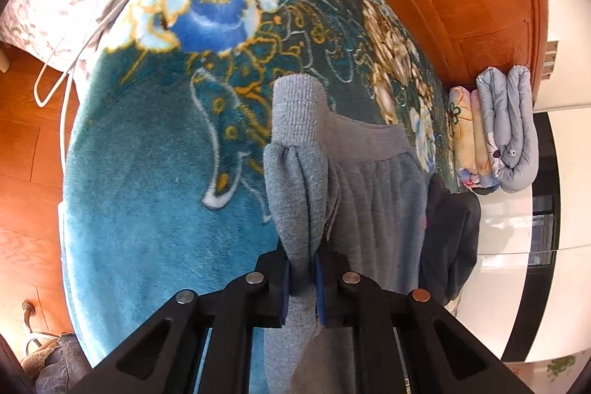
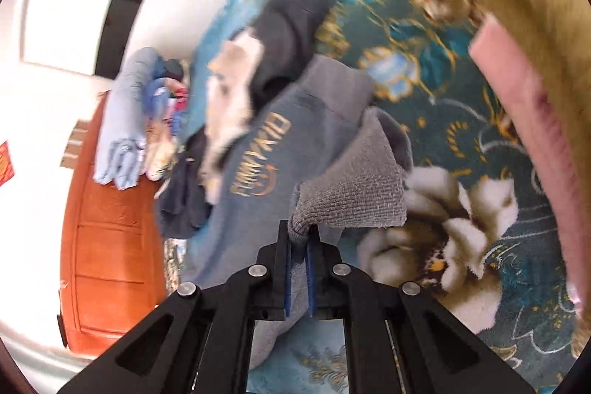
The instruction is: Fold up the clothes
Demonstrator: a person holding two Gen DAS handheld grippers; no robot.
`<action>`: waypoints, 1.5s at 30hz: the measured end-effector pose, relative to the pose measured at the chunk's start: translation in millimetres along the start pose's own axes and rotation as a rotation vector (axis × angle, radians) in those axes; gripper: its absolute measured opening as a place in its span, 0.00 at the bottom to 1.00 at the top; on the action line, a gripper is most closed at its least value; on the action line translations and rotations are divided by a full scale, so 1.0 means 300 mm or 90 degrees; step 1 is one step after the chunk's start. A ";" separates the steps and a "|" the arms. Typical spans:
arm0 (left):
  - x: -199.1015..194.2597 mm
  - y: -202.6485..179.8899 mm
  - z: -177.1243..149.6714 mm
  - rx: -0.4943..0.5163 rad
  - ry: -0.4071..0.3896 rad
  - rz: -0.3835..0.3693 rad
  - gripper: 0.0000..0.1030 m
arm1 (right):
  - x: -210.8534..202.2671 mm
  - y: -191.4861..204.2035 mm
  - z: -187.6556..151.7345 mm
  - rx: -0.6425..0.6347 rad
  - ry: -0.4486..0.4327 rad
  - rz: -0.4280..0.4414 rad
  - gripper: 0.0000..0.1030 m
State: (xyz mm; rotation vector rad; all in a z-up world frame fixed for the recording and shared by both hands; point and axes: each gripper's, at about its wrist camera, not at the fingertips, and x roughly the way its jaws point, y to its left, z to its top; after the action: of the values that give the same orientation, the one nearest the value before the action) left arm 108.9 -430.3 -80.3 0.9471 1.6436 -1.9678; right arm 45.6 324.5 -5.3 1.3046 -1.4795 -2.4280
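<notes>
A grey fleece garment lies on the teal floral blanket. My left gripper is shut on one of its legs or sleeves, whose ribbed cuff stands up ahead of the fingers. In the right wrist view the same grey garment shows gold lettering. My right gripper is shut on a corner of its other ribbed cuff, lifted off the blanket. That view is blurred.
Dark clothes lie beside the grey garment, with a white piece on top. Rolled quilts stand against an orange wooden headboard. A pink and tan fabric hangs at the right. Wooden floor borders the bed.
</notes>
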 end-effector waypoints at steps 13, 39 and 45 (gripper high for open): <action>-0.067 -0.178 0.110 0.021 0.094 -0.053 0.11 | -0.152 0.047 -0.030 0.015 -0.010 0.003 0.06; 0.555 -0.595 0.236 0.049 0.203 0.020 0.14 | 0.480 0.139 0.454 0.082 0.102 -0.185 0.06; 0.595 -0.569 0.250 0.032 0.214 -0.048 0.32 | 0.526 0.121 0.462 0.066 0.093 -0.171 0.09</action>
State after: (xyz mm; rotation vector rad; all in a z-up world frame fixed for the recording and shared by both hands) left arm -148.7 -444.4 -84.2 1.3119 1.8367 -1.9900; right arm -161.8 341.4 -51.4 1.7662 -1.4980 -2.3652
